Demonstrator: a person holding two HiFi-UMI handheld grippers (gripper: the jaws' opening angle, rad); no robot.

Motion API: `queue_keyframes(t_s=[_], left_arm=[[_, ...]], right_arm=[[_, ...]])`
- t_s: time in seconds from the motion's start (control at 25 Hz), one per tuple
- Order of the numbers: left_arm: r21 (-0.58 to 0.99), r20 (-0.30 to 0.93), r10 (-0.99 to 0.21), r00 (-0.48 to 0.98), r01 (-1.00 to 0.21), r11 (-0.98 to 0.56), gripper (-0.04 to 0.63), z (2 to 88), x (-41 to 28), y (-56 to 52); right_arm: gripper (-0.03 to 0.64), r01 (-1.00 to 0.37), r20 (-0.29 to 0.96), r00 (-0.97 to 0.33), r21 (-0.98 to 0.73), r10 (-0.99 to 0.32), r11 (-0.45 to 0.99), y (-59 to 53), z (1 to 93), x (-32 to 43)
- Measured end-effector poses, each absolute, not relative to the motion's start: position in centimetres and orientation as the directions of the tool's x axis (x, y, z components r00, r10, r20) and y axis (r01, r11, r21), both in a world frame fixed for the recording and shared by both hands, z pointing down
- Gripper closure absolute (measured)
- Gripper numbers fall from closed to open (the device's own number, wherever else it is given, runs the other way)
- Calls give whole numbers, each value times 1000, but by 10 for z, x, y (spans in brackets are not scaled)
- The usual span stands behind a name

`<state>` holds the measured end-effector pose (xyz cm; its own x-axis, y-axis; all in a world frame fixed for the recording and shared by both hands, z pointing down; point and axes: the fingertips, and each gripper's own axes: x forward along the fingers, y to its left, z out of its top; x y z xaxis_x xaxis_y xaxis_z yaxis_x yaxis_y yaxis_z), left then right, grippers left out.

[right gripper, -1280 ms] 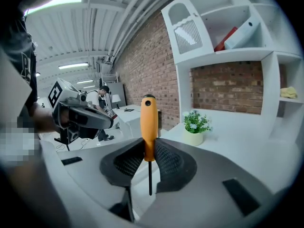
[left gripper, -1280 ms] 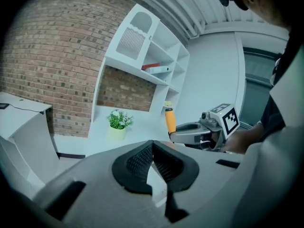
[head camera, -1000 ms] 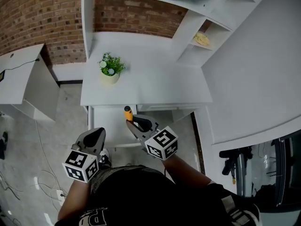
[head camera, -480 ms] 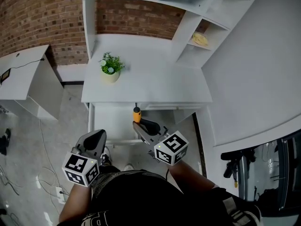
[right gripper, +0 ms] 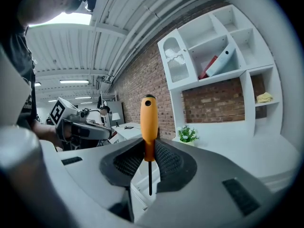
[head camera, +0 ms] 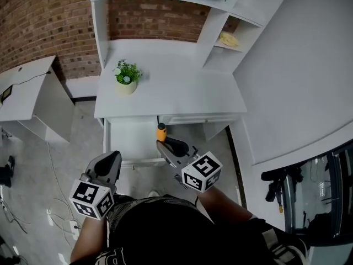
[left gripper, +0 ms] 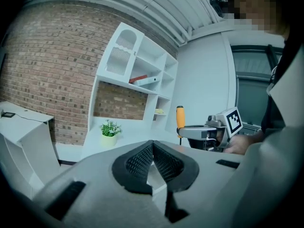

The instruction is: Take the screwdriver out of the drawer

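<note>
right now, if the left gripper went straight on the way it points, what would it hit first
Most likely the open drawer of the white desk: the left gripper, jaws shut and empty, points at it. Its height is unclear, so it might pass over the top instead.

Right gripper (right gripper: 148, 152) around screwdriver (right gripper: 148, 120), left (left gripper: 152, 146) closed

No text reads clearly (shirt print (head camera: 115, 256) is cut off).

A potted plant (head camera: 126, 76) stands on the table's (head camera: 182, 95) left side, the drawer (head camera: 129, 143) juts from its front, and the screwdriver (head camera: 161, 132) stands upright between the right tongs (head camera: 161, 143) above the drawer's right side.
</note>
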<state>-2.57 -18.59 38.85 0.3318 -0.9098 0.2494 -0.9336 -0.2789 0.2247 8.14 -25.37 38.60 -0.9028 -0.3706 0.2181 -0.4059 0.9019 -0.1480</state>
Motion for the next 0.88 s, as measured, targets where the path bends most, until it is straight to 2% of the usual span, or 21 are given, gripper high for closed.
queue_keyframes(t_s=[0.88], left_arm=[[249,229,-839,494,-863,-440,578,374,-69,-129]], right_arm=[[543,-570,202,-819,-171,-538,804,-164,373,51]])
